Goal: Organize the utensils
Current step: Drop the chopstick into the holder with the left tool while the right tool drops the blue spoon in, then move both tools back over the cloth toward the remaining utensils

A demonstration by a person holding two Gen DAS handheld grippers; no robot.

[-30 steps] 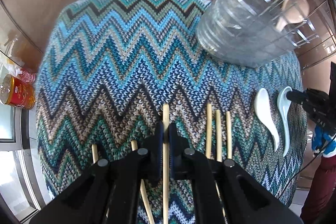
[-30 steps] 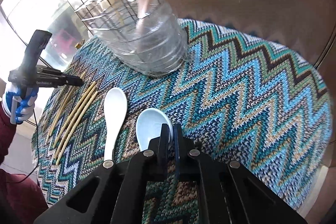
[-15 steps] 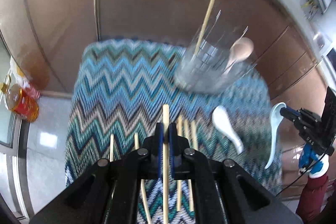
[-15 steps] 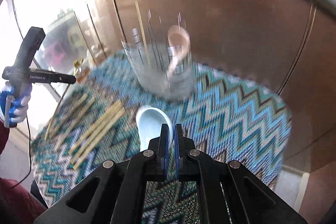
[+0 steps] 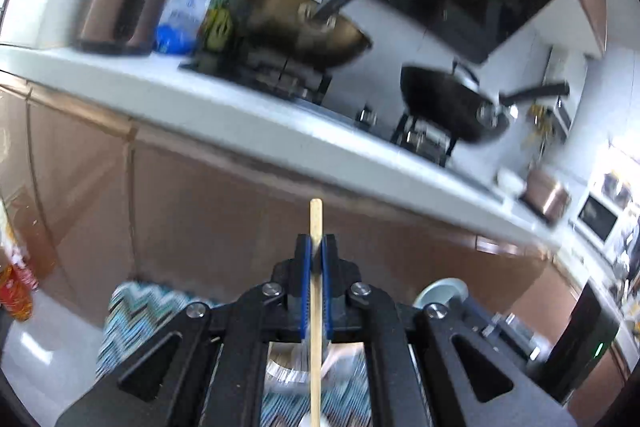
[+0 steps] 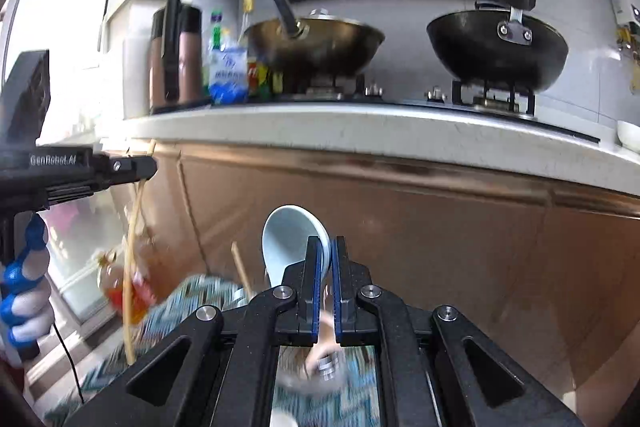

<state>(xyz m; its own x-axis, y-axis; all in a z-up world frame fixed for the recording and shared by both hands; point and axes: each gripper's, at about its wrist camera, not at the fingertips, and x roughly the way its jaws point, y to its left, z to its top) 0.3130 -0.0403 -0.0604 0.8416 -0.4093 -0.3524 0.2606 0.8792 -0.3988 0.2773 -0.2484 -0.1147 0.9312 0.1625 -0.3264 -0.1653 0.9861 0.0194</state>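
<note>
My left gripper (image 5: 316, 251) is shut on a wooden chopstick (image 5: 315, 307), held upright high above the zigzag cloth (image 5: 136, 311). From the right wrist view the left gripper (image 6: 136, 169) shows at the left with the chopstick (image 6: 130, 291) hanging below it. My right gripper (image 6: 326, 255) is shut on a white ceramic spoon (image 6: 290, 243), bowl end up. The glass utensil holder (image 6: 324, 363) is blurred below the right gripper, with a chopstick (image 6: 242, 273) standing in it. The right gripper's spoon bowl (image 5: 442, 291) peeks out in the left wrist view.
A brown cabinet front (image 6: 440, 235) and a white counter (image 6: 360, 131) rise behind. Two woks (image 6: 316, 43) (image 6: 496, 47), bottles (image 6: 224, 67) and a flask (image 6: 174, 55) stand on the counter. A red-labelled bottle (image 5: 16, 291) stands on the floor at the left.
Both grippers have risen and tilted up, lifting the chopstick and the spoon off the cloth. The views now face the counter instead of the cloth.
</note>
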